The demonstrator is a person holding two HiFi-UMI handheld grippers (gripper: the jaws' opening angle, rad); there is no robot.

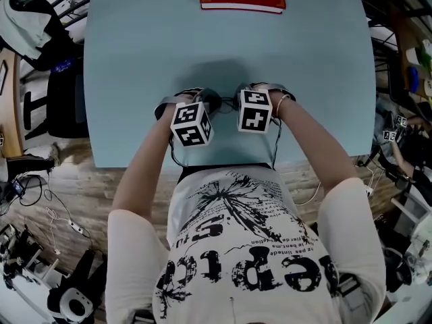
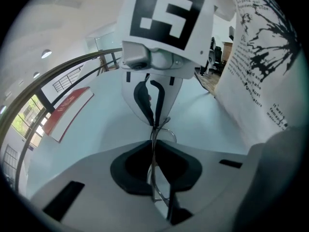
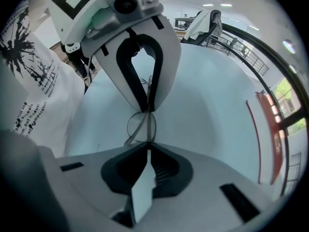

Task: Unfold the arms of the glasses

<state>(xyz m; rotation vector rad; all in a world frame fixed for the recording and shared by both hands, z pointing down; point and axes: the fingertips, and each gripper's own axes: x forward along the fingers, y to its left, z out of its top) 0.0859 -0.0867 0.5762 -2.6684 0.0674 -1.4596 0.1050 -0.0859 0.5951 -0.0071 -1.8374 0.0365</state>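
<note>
Left claw (image 2: 153, 146), right claw (image 3: 147, 146) steeply downward

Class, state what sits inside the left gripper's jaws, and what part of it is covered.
Thin wire glasses are pinched inside the left gripper, whose jaws are shut on them; the right gripper pinches them too. The pads hide which part of the frame is gripped.
</note>
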